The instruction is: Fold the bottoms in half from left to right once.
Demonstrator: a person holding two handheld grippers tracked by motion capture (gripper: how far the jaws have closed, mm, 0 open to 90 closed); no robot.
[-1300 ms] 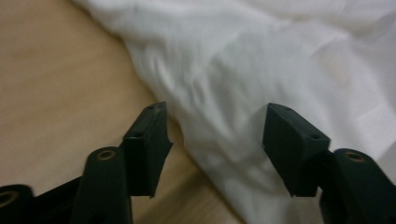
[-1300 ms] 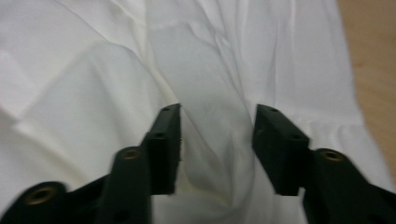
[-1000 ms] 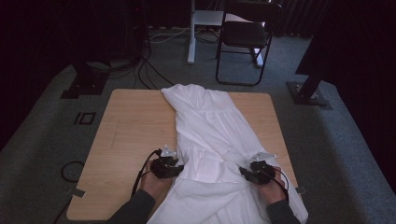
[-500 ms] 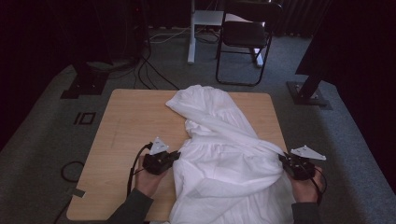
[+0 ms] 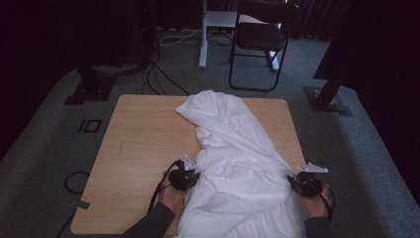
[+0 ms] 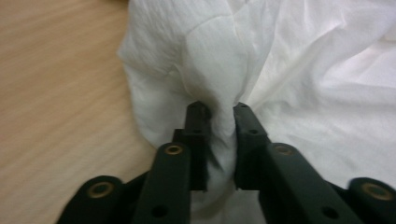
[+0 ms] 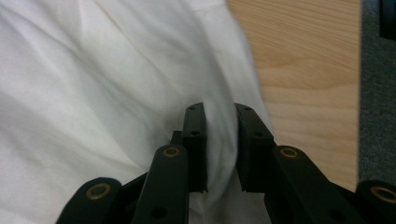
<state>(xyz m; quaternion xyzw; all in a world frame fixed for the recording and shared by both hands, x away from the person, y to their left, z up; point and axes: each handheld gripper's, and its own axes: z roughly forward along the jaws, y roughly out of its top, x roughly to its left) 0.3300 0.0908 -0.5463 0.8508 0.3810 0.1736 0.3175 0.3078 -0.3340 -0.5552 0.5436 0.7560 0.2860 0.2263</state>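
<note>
White dress [image 5: 237, 148] sprawled across wooden bench [image 5: 143, 144], bunched toward near edge. Left gripper [image 5: 190, 174] clamped on fold at its left side; right gripper [image 5: 296, 179] clamped on right hem, jaws just eased slightly.

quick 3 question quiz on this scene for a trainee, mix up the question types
1. True or false: both grippers are clamped on the white garment.
2. Multiple choice: where does the right gripper hold the cloth? A. at the far end near the chair. B. at its near right edge, by the table's right side. C. in the middle of the table.
3. Fill in: the bare wood of the table lies mostly on the ___ side in the high view.

Key
1. True: the left gripper pinches a bunched fold, and the right one grips cloth between its jaws too.
2. B
3. left
</note>
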